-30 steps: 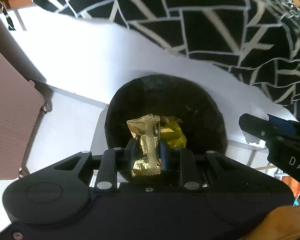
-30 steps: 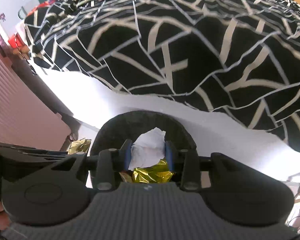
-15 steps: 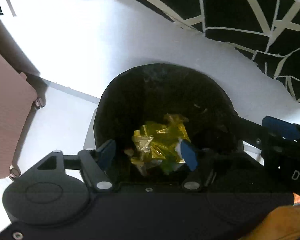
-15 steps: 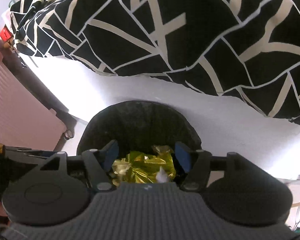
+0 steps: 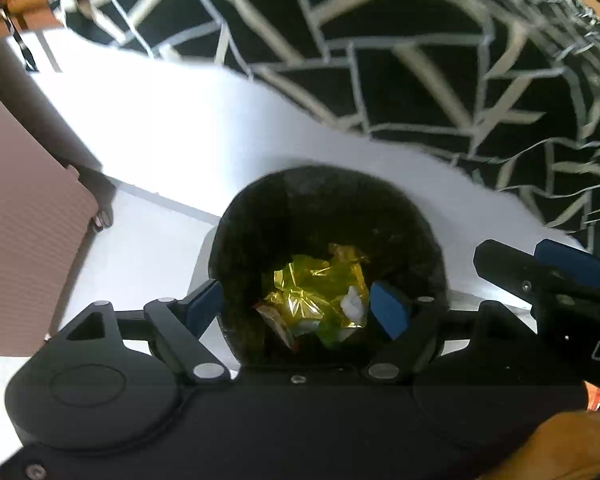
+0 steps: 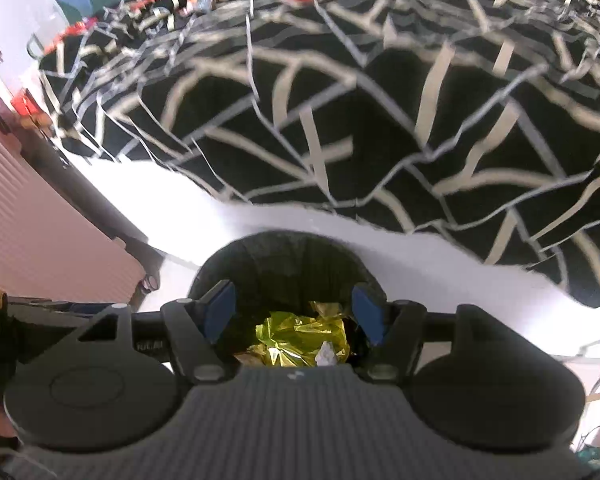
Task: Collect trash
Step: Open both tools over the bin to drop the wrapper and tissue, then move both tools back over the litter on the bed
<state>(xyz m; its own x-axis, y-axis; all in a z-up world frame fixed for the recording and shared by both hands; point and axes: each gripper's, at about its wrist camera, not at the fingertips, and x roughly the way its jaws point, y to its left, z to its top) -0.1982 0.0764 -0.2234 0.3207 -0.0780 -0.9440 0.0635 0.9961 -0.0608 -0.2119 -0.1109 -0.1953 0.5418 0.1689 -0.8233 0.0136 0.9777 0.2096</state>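
Both tools are seen poised over a round black bin (image 5: 328, 208). The left tool (image 5: 298, 306) is spread wide, its jaws opening, with nothing pinched between them; the right tool (image 6: 294, 312) also stands apart and empty. The trash — crumpled gold foil wrappers (image 5: 318, 284) and a scrap of white paper (image 5: 352, 304) — lies loose at the bottom of the bin, beside a bed covered in a black-and-cream quilt (image 6: 340, 100). Such foil is judged very light, thin, springy and slick — easily crushed, unlikely to break. Any further piece would best be taken at a raised crease or crimped end, where the blue pads (image 5: 388, 314) can bite.
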